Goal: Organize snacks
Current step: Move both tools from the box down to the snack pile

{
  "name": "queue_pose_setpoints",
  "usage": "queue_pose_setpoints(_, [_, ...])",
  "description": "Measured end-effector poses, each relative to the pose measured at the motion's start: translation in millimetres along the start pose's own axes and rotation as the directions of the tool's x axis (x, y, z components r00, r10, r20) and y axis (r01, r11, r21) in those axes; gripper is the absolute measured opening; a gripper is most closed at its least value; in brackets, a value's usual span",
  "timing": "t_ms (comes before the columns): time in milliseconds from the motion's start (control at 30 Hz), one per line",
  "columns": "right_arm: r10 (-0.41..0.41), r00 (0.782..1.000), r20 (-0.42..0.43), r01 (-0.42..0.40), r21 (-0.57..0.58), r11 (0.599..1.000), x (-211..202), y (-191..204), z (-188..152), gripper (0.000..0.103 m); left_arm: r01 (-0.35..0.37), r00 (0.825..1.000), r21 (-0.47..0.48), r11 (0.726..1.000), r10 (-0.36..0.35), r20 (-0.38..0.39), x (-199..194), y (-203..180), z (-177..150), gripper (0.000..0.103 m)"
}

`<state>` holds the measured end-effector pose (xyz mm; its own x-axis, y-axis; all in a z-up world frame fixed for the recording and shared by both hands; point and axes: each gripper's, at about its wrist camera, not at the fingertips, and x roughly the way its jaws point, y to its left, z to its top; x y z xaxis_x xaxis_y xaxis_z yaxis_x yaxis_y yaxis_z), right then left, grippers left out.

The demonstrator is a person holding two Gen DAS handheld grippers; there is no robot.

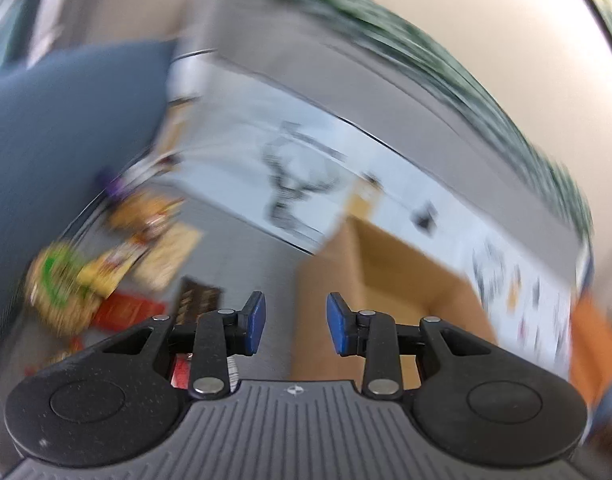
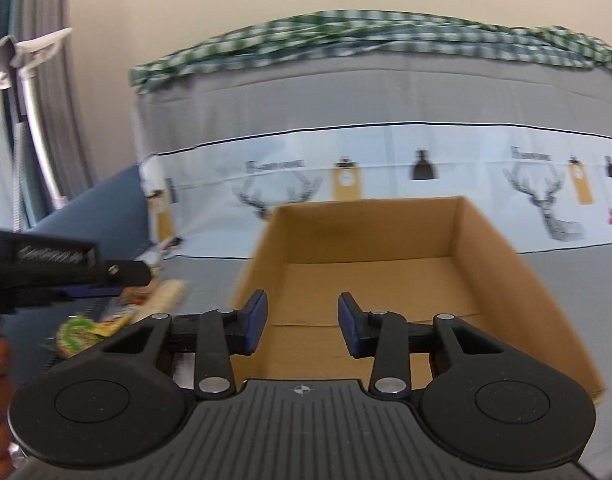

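Step in hand, as judged: approach, nothing collected yet. Snack packets [image 1: 118, 264] lie in a loose pile at far left on the grey worktop [image 1: 242, 264]; labels blurred, no brand readable. Left hand-held gripper [image 1: 294, 320]: jaws spread, empty. Cardboard box [image 2: 385, 272] right of the pile, open, seemingly empty. Right hand-held gripper [image 2: 302, 322]: spread, empty, at the box's near edge. Next: pinch one packet, carry it to the box

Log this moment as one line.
left hand-held gripper open, empty | right hand-held gripper open, empty | cardboard box empty | snacks outside box
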<state>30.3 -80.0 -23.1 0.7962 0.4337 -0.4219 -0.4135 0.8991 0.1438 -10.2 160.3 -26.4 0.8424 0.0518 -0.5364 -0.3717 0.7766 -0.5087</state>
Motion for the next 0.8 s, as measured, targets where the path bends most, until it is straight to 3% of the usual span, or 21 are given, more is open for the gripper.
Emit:
queue_pose_setpoints(67, [0.035, 0.999, -0.009, -0.035, -0.031, 0.999, 7.2, 17.5, -2.0, 0.038, -0.019, 0.999, -0.166, 0.986, 0.027, 0.044, 2.3, 28.6, -3.9, 0.037])
queue_pose_setpoints(133, [0.068, 0.998, -0.019, -0.068, -0.055, 0.996, 12.6, 35.3, -4.1, 0.037, -0.058, 0.992, -0.244, 0.968, 0.083, 0.094, 3.4, 48.1, -4.5, 0.037])
queue_pose_setpoints(233, [0.111, 0.992, -0.052, -0.117, -0.111, 0.987, 26.3, 62.5, -9.5, 0.037, -0.091, 0.985, -0.386, 0.918, 0.139, 0.099, 6.4, 74.2, -4.6, 0.035])
queue_pose_setpoints(367, [0.133, 0.984, -0.115, -0.152, -0.176, 0.973, 50.7, 90.2, -19.5, 0.037, -0.148, 0.969, -0.385, 0.911, 0.21, 0.126, 9.1, 87.6, -2.7, 0.035])
queue_pose_setpoints(600, [0.069, 0.963, -0.262, -0.145, -0.284, 0.948, 97.6, 129.4, -41.2, 0.037, -0.279, 0.94, -0.515, 0.81, 0.339, 0.024, 18.2, 128.3, -11.7, 0.04])
queue_pose_setpoints(800, [-0.008, 0.933, -0.359, -0.124, -0.343, 0.931, 130.1, 144.1, -57.6, 0.049, -0.298, 0.925, -0.491, 0.818, 0.375, 0.063, 25.6, 134.0, -13.2, 0.045])
